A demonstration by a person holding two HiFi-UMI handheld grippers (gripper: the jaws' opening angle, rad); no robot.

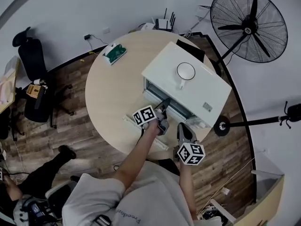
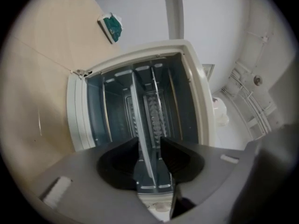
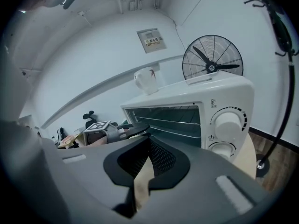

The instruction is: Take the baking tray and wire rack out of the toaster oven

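Observation:
The white toaster oven (image 1: 193, 86) stands on the round table with its door (image 1: 159, 142) folded down. My left gripper (image 1: 164, 103) reaches level into the oven mouth. In the left gripper view the picture is rolled sideways, and a thin metal shelf edge (image 2: 142, 139), tray or rack I cannot tell, runs between the jaws of that gripper (image 2: 149, 146); the jaws stand apart on either side of it. The right gripper view shows rack wires (image 3: 174, 123) inside the oven (image 3: 196, 111) and the left gripper (image 3: 135, 127) at its opening. My right gripper (image 1: 183, 130) hangs back at the table's near edge, jaws together, holding nothing.
A white mug (image 1: 185, 72) sits on the oven's roof. A green packet (image 1: 114, 53) lies at the table's far left. A standing fan (image 1: 248, 25) is at the right, and an office chair (image 1: 34, 81) at the left on the wooden floor.

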